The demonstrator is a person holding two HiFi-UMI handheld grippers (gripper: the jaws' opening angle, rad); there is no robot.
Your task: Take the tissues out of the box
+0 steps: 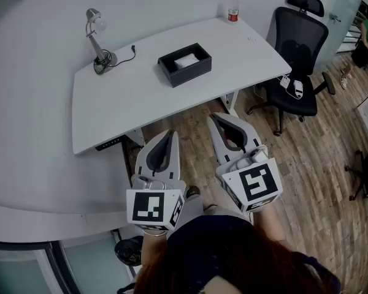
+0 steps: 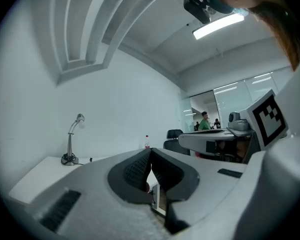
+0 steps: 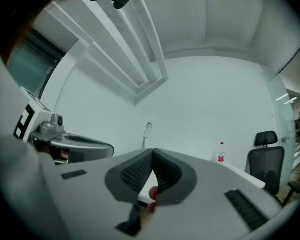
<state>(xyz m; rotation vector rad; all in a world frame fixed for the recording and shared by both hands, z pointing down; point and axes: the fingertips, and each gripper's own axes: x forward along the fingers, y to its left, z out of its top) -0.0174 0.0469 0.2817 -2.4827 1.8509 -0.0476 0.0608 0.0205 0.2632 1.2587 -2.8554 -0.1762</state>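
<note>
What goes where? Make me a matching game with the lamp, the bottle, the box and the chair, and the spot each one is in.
Things:
1. desk lamp
2. bottle
3. tissue box
4. office chair

Places:
A. on the wooden floor, right of the desk
B. near the middle of the desk
C. far right corner of the desk
D. far left end of the desk

Pairs: 1-D, 2-C, 3-B, 4-A

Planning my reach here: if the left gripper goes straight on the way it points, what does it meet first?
Likely the near edge of the white table; if it clears that height, the black tissue box lies next in line. Depth is unclear.
</note>
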